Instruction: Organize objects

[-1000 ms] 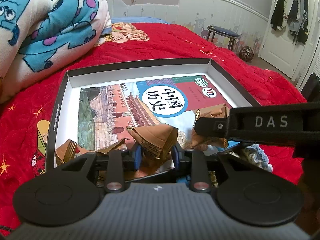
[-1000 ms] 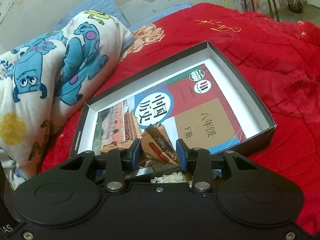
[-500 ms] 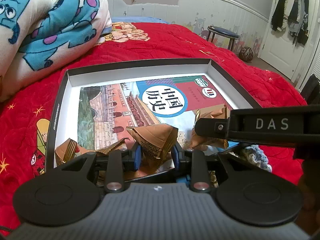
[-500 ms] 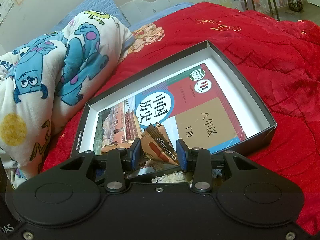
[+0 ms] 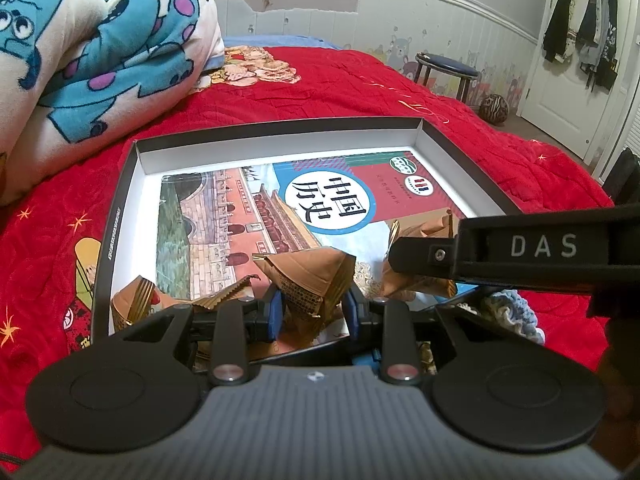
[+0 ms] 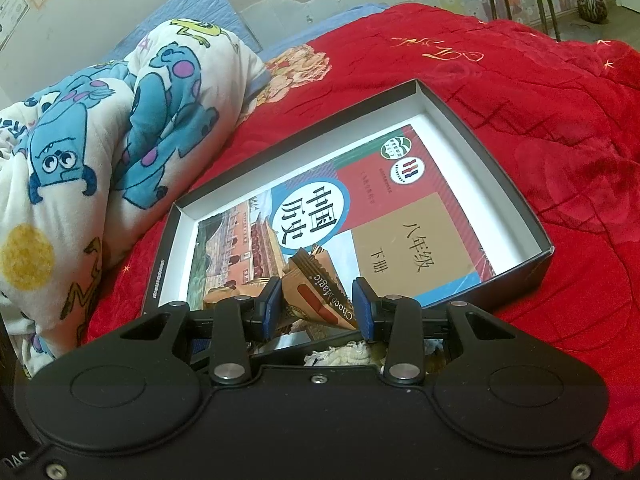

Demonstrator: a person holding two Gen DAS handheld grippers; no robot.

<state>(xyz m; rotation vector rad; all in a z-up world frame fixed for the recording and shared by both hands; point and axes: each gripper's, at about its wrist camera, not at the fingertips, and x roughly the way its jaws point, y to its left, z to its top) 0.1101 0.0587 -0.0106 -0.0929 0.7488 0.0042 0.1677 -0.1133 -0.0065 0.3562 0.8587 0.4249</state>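
Observation:
A shallow black box (image 5: 280, 132) with white inner walls lies on the red bedspread, and a history textbook (image 5: 224, 220) lies flat in it. Over the box's near edge, my left gripper (image 5: 312, 308) is shut on a brown snack packet (image 5: 312, 280), its blue pads against both sides. To its right my right gripper (image 5: 400, 252) comes in from the side with a second brown packet (image 5: 424, 284). In the right wrist view the right gripper (image 6: 317, 308) is shut on that "Choco Magic" packet (image 6: 320, 284) above the textbook (image 6: 420, 216) in the box (image 6: 520, 184). Two more packets (image 5: 136, 300) lie in the near left corner.
A folded cartoon blanket (image 5: 80, 40) is piled on the bed left of the box. A crocheted blue and cream piece (image 5: 508, 308) lies by the box's near right corner. Beyond the bed stand a stool (image 5: 446, 68), a ball (image 5: 494, 108) and a door hung with clothes (image 5: 580, 28).

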